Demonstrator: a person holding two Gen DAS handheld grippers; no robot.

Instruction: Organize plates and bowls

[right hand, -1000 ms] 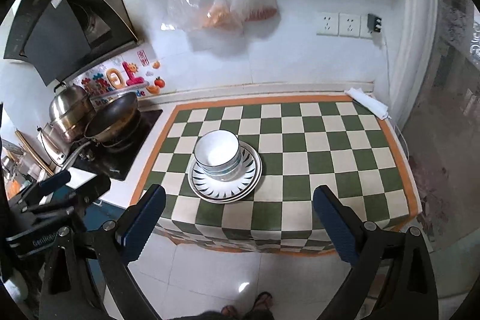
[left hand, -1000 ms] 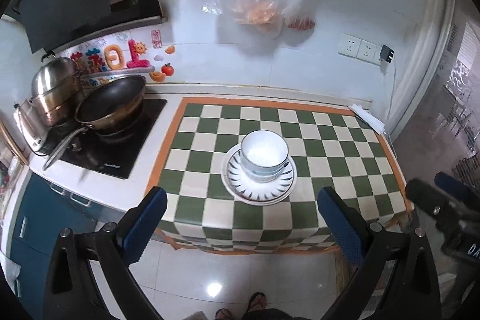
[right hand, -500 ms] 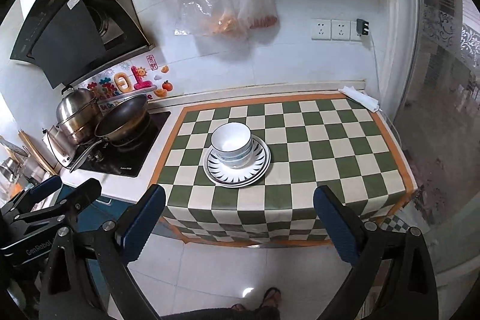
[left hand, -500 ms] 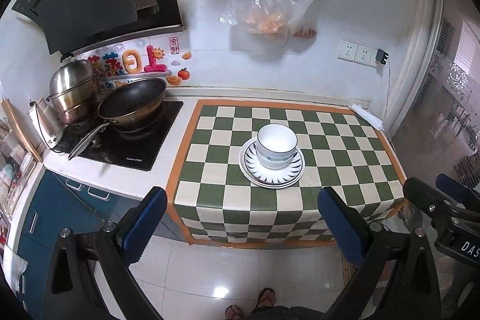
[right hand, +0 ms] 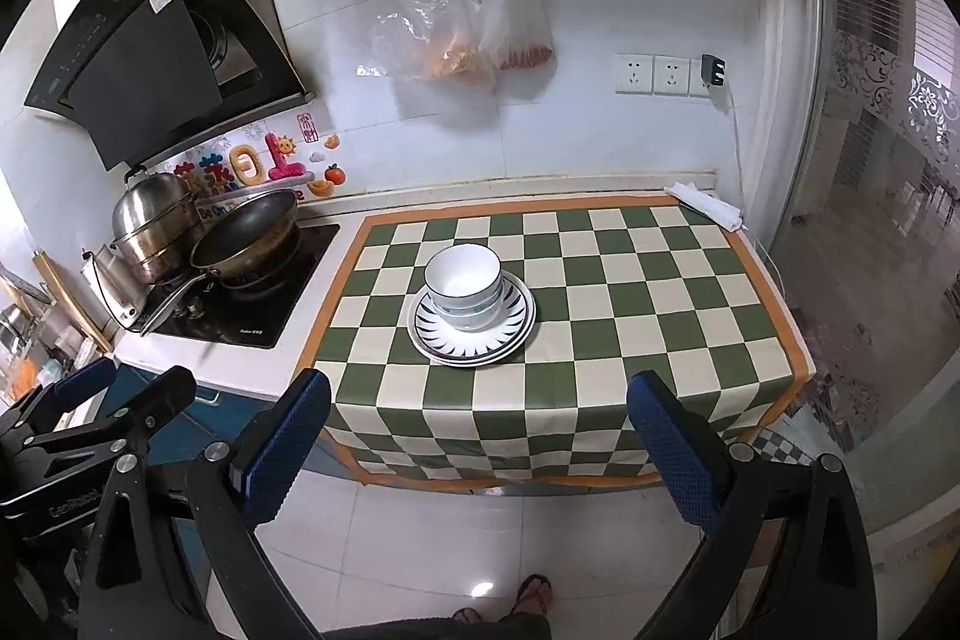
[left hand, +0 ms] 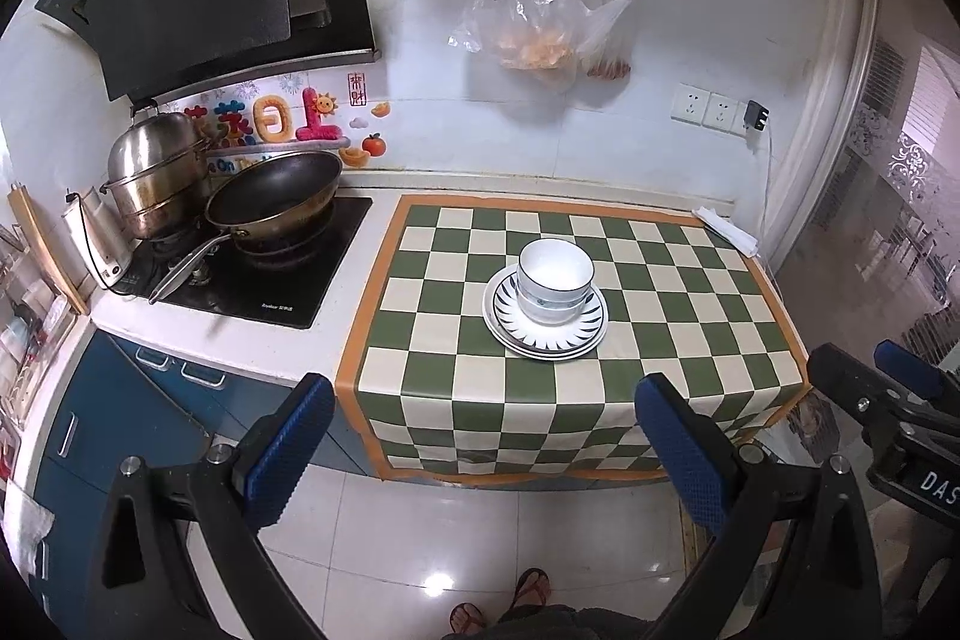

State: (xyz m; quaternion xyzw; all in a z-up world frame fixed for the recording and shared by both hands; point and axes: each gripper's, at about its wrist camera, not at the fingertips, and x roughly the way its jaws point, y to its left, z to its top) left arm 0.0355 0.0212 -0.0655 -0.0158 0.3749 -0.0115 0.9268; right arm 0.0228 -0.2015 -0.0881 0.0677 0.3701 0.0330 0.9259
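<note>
Bowls [left hand: 555, 287] stacked upright, mouths up, on stacked plates [left hand: 545, 319] lying flat, mid-way across checkered cloth [left hand: 690, 316]; round, no long axis. My left gripper [left hand: 483, 451] and right gripper [right hand: 477, 445] both spread wide, empty, held over floor well short of counter.

Bowls [left hand: 555, 283] stacked on plates [left hand: 545, 325], mid tablecloth [left hand: 690, 304], wok [left hand: 273, 202] left

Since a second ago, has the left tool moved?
Yes. The left tool has backed away from the checkered cloth: cloth and bowls look smaller, with more floor showing.
</note>
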